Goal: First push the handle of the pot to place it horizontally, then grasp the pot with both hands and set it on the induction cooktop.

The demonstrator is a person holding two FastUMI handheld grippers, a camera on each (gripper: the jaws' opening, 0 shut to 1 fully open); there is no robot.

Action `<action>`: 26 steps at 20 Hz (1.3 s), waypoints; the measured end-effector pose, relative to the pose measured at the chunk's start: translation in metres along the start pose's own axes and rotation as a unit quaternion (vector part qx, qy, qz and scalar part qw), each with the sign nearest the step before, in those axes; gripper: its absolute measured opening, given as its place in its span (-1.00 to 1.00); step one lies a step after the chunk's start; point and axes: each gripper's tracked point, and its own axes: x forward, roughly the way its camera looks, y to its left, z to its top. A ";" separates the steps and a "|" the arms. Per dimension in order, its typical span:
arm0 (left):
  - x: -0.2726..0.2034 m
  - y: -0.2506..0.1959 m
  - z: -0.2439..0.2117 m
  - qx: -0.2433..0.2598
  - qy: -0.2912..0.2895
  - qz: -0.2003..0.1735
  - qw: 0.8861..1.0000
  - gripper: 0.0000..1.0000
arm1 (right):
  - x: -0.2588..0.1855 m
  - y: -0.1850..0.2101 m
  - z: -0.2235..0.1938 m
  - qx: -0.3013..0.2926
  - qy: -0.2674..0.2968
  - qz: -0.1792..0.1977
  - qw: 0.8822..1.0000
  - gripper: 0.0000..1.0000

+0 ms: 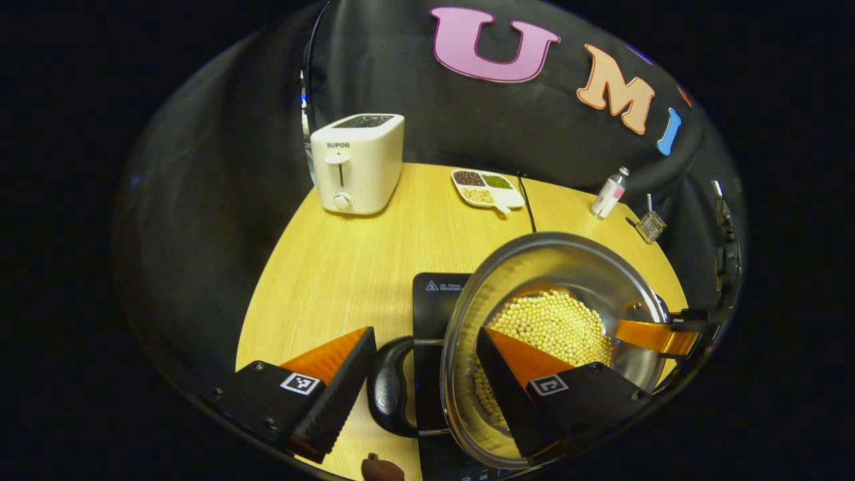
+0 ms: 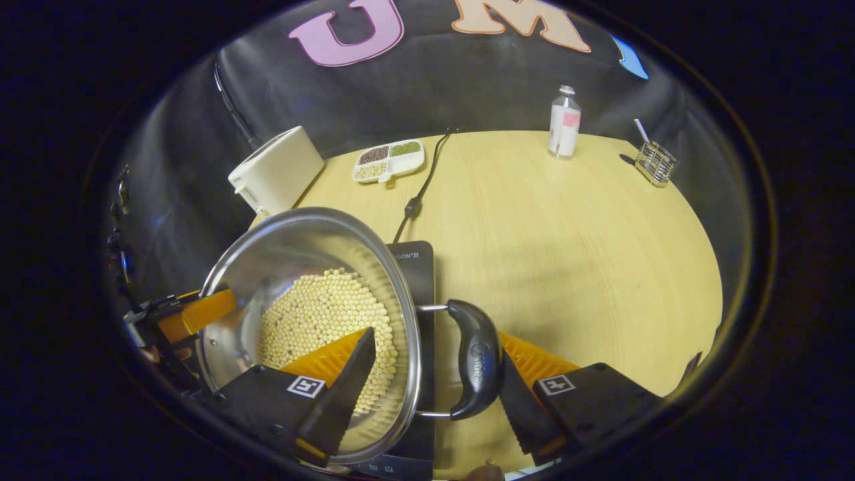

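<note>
Left gripper view shows the pot (image 1: pixel 554 334), filled with pale beans, above the induction cooktop (image 1: pixel 434 294). The left gripper (image 1: pixel 417 391) has its jaws apart around the pot's black left handle (image 1: pixel 391 387) and rim, one finger inside the pot; they do not yet press. In the right gripper view, the right gripper (image 2: pixel 434 394) stands the same way around the right handle (image 2: pixel 475 357), jaws apart. To do this step well, both grippers should act together and keep the pot level, or the beans may spill beside the pot on the desk (image 2: pixel 568 234).
</note>
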 end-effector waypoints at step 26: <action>-0.230 -0.126 0.154 0.058 -0.405 0.016 0.912 0.86 | -0.233 0.019 0.130 -0.086 -0.405 0.100 0.905 0.87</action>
